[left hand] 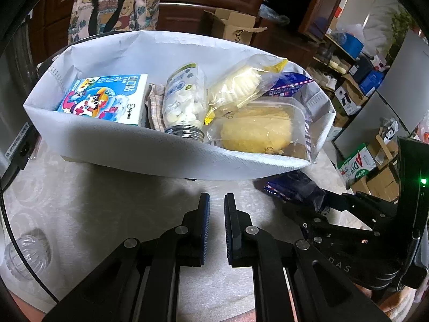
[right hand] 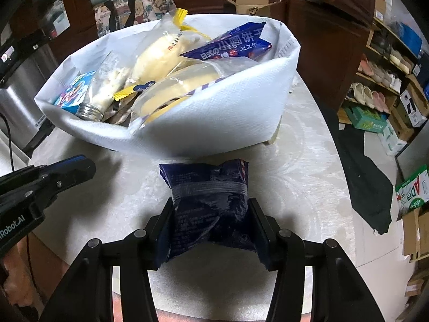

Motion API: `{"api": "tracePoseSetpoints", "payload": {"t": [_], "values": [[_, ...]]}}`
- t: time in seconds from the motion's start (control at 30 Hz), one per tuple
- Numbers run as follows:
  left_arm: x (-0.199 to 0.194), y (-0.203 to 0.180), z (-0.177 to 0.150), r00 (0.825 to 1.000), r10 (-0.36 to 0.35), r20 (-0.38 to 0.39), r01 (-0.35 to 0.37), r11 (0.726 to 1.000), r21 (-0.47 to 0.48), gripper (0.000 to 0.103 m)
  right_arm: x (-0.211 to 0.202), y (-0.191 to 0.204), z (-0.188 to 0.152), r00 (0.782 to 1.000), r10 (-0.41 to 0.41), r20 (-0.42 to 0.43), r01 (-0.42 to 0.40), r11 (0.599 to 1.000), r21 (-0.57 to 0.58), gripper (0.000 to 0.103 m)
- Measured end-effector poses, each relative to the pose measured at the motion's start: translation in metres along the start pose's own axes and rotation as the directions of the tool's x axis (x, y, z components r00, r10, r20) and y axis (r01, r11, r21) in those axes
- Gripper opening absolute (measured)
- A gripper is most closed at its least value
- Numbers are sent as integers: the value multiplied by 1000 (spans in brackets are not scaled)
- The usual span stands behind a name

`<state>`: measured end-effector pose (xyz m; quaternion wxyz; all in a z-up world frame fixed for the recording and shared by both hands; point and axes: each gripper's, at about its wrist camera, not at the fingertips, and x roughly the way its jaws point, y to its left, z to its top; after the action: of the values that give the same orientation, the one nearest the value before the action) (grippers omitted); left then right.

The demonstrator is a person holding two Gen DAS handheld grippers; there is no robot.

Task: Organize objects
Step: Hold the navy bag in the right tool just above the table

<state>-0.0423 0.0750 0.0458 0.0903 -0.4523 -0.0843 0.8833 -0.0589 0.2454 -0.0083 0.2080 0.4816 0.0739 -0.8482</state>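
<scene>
A white fabric bin point(left hand: 112, 147) point(right hand: 214, 112) stands on the table. It holds a blue cartoon box point(left hand: 104, 99), a bottle of white tablets point(left hand: 185, 99), bagged yellow bread point(left hand: 257, 131), a clear snack bag point(left hand: 241, 83) and a blue biscuit packet point(right hand: 230, 47). My right gripper point(right hand: 210, 209) is shut on a dark blue snack packet point(right hand: 209, 201) just in front of the bin; the packet also shows in the left wrist view point(left hand: 295, 187). My left gripper point(left hand: 217, 201) is empty, its jaws nearly together, over the table in front of the bin.
The pale patterned table point(left hand: 93, 214) carries a clear plastic cup point(left hand: 26, 252) at the front left. A steel appliance point(right hand: 18, 99) stands at the left. Shelves of shoes and boxes point(right hand: 380, 80) fill the right. A cartoon tote bag point(left hand: 115, 2) hangs behind.
</scene>
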Motion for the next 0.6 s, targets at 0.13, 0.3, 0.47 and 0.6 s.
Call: {"api": "tracePoseSetpoints", "payload": {"t": [0.13,0.3,0.47,0.6], "values": [[2,-1,-2,1000,7,-5,-7,1000,11,9,-1,1,-1,1000,5,-2,-5,1000,4,50],[1,1,-3,1000,12,-4,-12,1000,16,9,0,-1,1,1000,5,-3,-5,1000,4,50],[1,2,-4,1000,10,-2,-10,1000,16,9,-1,0,0,1000,3,4,-3,1000,11,50],[1,0,-3,1000,0,-2,0,1000,21,9,-7,0,-5,1000,-2,26,1,1000,22,50]]}}
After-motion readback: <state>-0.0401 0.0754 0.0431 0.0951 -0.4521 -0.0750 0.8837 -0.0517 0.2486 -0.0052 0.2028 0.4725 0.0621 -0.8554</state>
